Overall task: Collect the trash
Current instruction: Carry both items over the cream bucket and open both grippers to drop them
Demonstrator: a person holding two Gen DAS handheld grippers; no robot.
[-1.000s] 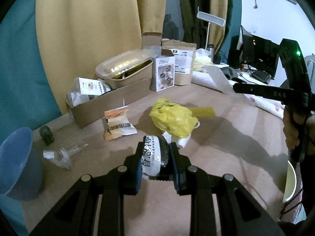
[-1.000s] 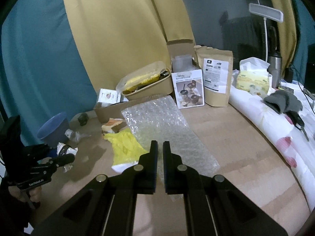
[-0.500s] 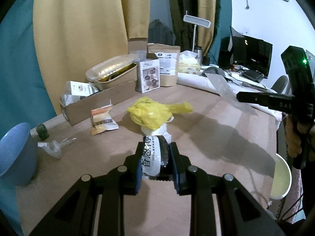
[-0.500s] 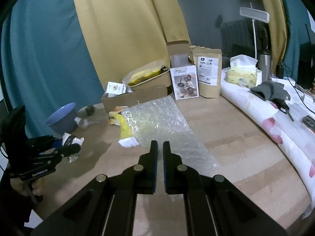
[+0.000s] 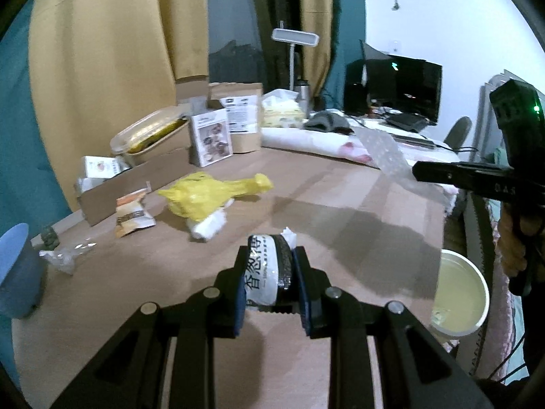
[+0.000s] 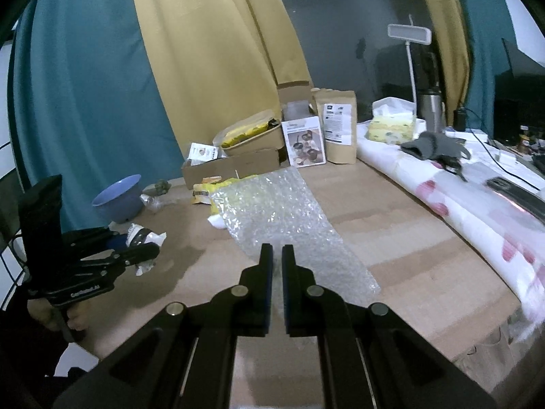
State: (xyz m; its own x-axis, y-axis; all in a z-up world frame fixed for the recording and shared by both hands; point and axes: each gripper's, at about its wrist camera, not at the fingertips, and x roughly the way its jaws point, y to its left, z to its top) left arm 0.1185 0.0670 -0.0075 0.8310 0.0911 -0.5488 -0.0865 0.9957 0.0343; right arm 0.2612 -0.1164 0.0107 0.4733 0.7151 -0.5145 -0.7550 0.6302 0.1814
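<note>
— What's in the left gripper [image 5: 269, 266]?

— A crumpled black-and-white wrapper [image 5: 267, 272], pinched between the jaws and held above the table [image 5: 306, 197].

— And the right gripper [image 6: 276, 259]?

— Jaws nearly together, clamped on one edge of a bubble wrap sheet [image 6: 282, 218]; from the left wrist view the sheet trails from its tip at about 2 o'clock.

— Trash left on the table?

— Yellow plastic bag [image 5: 207, 196] with a white wad touching it, at 11 o'clock from the left gripper; orange snack packet [image 5: 131, 213] just beside it, at 10; clear plastic scrap [image 5: 63, 259] near the blue bowl [image 5: 15, 272], at 9.

— Anything else?

— Cardboard box [image 5: 136, 177] behind the packet, holding a lidded container; a pale round bin [image 5: 460, 294] off the table's edge at 3 o'clock, below the right gripper.
</note>
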